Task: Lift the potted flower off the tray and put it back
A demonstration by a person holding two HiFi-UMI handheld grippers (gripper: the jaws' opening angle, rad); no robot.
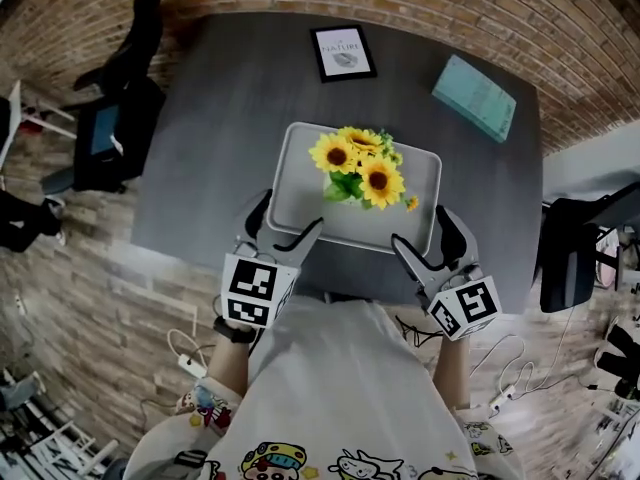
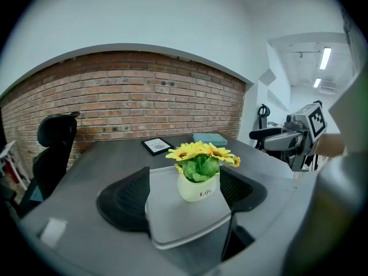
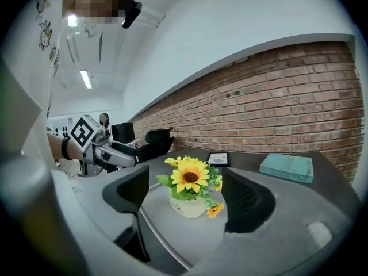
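The left gripper point(image 1: 285, 223) is held with its jaws spread wide and nothing clasped between them, and the right gripper point(image 1: 428, 236) is held the same way, wide and empty. Both are poised at the near edge of the tray point(image 1: 300, 198), one toward each near corner, and are aimed at the potted flower point(image 1: 360, 173), which is left standing upright in its white pot near the tray's middle, apart from all four pads. It cannot be settled from this moment alone whether the lift is yet to be made or the pot is already set back; no grip is on it. The tray is laid on a dark grey table point(image 1: 220, 118), where a framed picture point(image 1: 343, 53) and a teal book point(image 1: 475, 96) are placed beyond it. A brick wall point(image 2: 126, 96), a black office chair point(image 1: 120, 98) and a wooden floor point(image 1: 70, 298) are seen around.
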